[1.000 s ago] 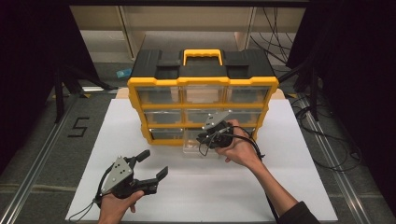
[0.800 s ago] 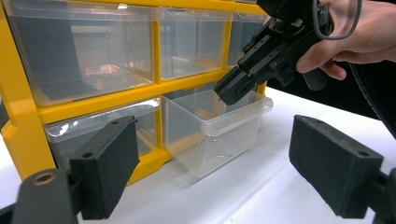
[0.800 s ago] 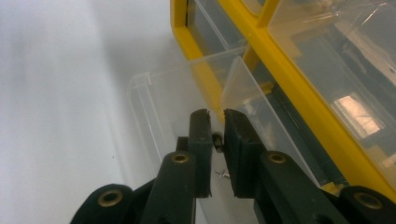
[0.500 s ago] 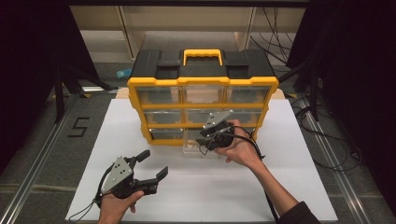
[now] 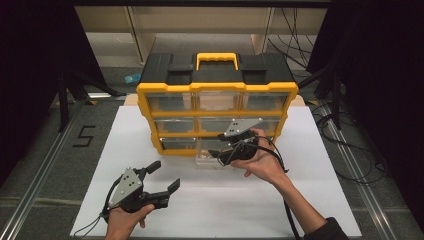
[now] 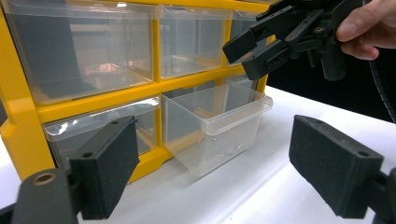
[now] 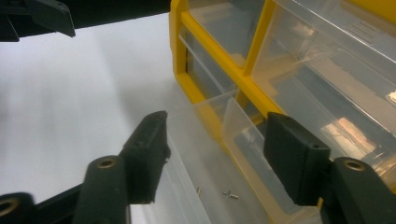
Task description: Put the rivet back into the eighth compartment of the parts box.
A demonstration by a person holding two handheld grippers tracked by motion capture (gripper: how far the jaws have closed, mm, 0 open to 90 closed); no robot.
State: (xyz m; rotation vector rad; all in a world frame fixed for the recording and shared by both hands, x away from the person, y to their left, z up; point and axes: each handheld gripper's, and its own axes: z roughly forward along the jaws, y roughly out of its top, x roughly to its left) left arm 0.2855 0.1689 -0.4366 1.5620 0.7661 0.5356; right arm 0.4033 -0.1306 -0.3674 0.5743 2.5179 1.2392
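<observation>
The clear drawer [image 6: 217,126] of the yellow organiser [image 5: 217,89] stands pulled out from the bottom row, middle column, resting on the white desk [image 5: 320,200]; small screws [image 7: 227,193] lie inside it. The right gripper [image 5: 223,154] hangs just above the drawer's front edge; its jaws have just been opening and stand apart, nothing between them. The left gripper [image 5: 161,179] rests near the desk's front, jaws wide apart and empty.

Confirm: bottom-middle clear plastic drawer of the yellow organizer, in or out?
Out, partly. The clear plastic drawer juts past the yellow organizer frame onto the white table; small screws lie inside.
</observation>
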